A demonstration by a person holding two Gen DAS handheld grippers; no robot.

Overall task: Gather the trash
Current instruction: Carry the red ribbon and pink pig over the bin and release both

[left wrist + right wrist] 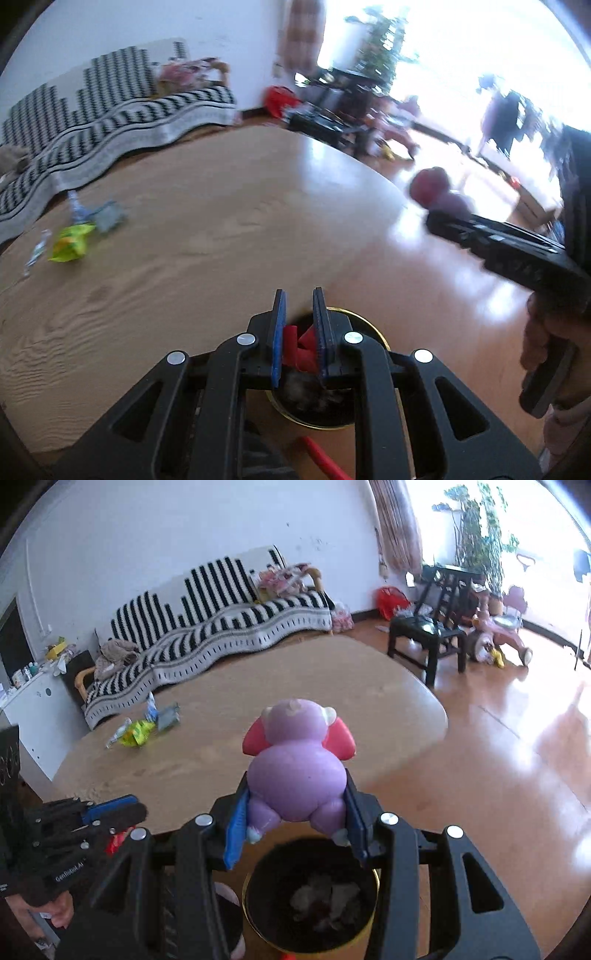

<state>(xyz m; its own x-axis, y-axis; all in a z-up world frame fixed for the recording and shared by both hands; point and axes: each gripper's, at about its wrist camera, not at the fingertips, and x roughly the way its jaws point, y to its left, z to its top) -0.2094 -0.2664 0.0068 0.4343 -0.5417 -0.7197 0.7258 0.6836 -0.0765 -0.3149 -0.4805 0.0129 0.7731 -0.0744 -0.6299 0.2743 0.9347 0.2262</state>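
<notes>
A purple toy (297, 771) is squeezed by the right gripper (295, 829) above the bin (255, 882), while a red wrapper (299, 347) is pinched by the left gripper (300, 332).

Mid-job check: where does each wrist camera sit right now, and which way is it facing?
Left wrist: on the left gripper, over the bin, facing the table and sofa; right gripper and hand show.
Right wrist: on the right gripper clamping the purple toy; left gripper shows.
Shared: bin, table, wrappers, sofa.
</notes>
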